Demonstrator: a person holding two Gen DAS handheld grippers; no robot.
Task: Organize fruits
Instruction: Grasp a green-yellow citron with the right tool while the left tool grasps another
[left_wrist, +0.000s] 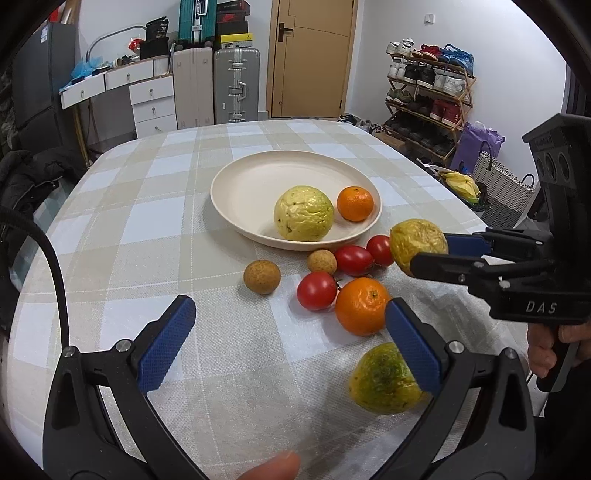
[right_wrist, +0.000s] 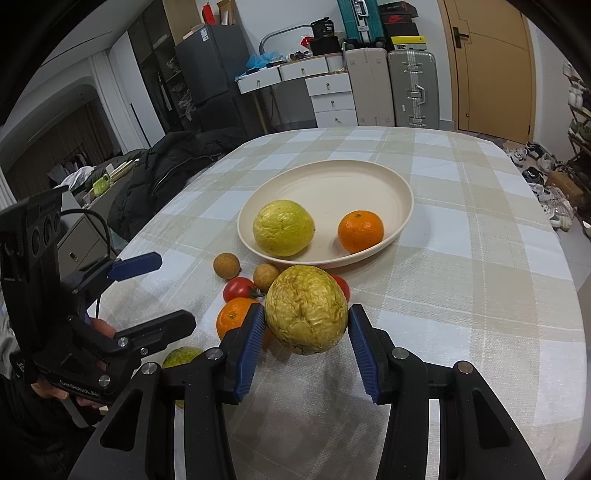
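My right gripper (right_wrist: 306, 328) is shut on a wrinkled yellow passion fruit (right_wrist: 306, 309) and holds it above the table, near the plate's front edge; it also shows in the left wrist view (left_wrist: 417, 245). My left gripper (left_wrist: 291, 339) is open and empty over the cloth. A cream plate (left_wrist: 255, 177) holds a yellow passion fruit (left_wrist: 303, 213) and a tangerine (left_wrist: 355, 204). On the cloth lie a tangerine (left_wrist: 361, 306), three tomatoes (left_wrist: 316, 291), two longans (left_wrist: 262, 277) and a green-yellow passion fruit (left_wrist: 384, 378) beside my left gripper's right finger.
The table has a checked cloth (left_wrist: 147, 221). A black jacket (right_wrist: 166, 166) lies off the table's left edge. Suitcases (left_wrist: 236, 85), drawers and a shoe rack (left_wrist: 428, 92) stand behind the table.
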